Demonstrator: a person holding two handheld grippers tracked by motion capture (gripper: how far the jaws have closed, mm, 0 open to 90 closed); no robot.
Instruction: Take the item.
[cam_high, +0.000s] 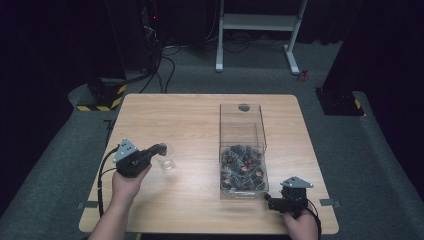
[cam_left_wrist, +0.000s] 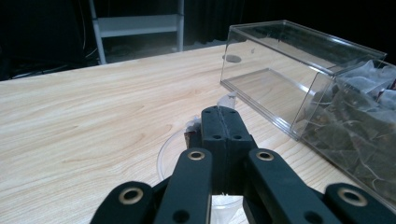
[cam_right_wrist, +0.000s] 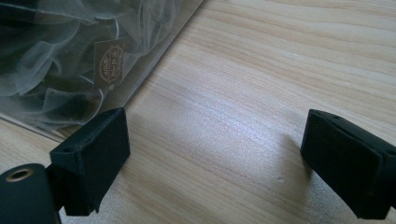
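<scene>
Bright table, black surroundings.
Overhead light lit the wooden table (cam_high: 190, 125) evenly while the room stayed dark; a pale sheen lay between the right gripper (cam_right_wrist: 215, 158) fingers, soft shadows beside them, and nearby surfaces blurred.

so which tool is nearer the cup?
Left. The left tool sits over the cup, jaws shut above it. The right tool is across the table, beside the near end of the clear box.
</scene>
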